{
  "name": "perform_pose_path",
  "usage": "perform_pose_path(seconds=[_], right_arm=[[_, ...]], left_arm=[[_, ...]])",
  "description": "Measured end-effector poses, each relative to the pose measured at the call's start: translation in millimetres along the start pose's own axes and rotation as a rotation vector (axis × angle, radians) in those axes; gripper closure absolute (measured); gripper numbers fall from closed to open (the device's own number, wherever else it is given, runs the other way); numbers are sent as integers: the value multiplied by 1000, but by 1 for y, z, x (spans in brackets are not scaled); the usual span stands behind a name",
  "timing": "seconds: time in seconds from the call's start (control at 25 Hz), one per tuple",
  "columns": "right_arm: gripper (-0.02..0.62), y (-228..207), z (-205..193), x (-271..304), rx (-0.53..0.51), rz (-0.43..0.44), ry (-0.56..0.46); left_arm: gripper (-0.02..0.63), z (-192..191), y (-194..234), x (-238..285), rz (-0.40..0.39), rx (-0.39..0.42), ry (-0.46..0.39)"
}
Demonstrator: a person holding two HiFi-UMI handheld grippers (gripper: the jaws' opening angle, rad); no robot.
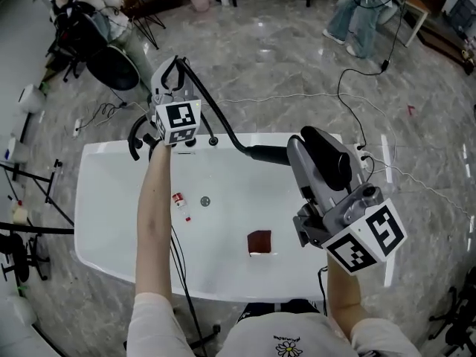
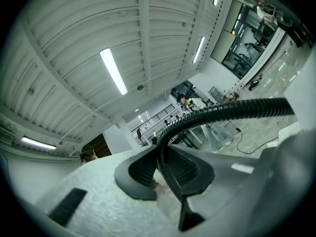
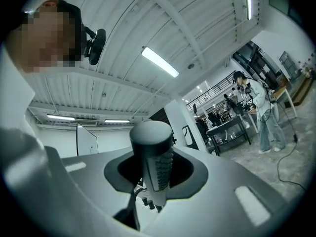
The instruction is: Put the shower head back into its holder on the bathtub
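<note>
The white bathtub lies below me. My right gripper is shut on the shower head, a grey handle with a black head, held over the tub's right side. In the right gripper view the handle stands upright between the jaws of that gripper. A black ribbed hose runs from it to my left gripper, which is shut on the hose above the tub's far rim. In the left gripper view the hose passes through the jaws of the left gripper. Small fittings sit on the far rim; I cannot make out the holder.
Inside the tub lie a drain, a small red and white bottle and a brown square piece. Cables cross the marble floor. People sit at the back left and back right. Black stands flank the tub's left.
</note>
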State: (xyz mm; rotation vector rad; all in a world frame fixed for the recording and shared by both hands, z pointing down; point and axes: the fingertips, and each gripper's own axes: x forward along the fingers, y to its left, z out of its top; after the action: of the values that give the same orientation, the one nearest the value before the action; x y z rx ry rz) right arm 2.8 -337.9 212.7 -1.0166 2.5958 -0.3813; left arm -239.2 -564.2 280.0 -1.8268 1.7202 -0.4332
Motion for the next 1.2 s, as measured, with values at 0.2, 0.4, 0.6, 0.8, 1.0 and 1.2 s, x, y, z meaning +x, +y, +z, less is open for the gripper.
perform_pose_path(seconds=[0.2,0.4,0.6,0.8,1.0,1.2], right_arm=[[486,-17,-16,1,13,-24,25],[486,-33,-35,2,37,-40,63],[486,-39,-53,10,63,-50,70],[486,-33,-50,21,38,-22,45],[486,-22,-54,60,3,10,30],[486,-9,-73,103,-86,40,28]], left_arm=[[545,-41,-39,-4,-54,-14,65],[545,-89,-78,-13,-108,-79,165],[541,-167,-131,-38,-195,-238,359],[541,-235,-185,-78,-230,-389,557],[488,-271,-211,-104,-236,-428,620],[467,-280,-221,-137,-208,-528,601]])
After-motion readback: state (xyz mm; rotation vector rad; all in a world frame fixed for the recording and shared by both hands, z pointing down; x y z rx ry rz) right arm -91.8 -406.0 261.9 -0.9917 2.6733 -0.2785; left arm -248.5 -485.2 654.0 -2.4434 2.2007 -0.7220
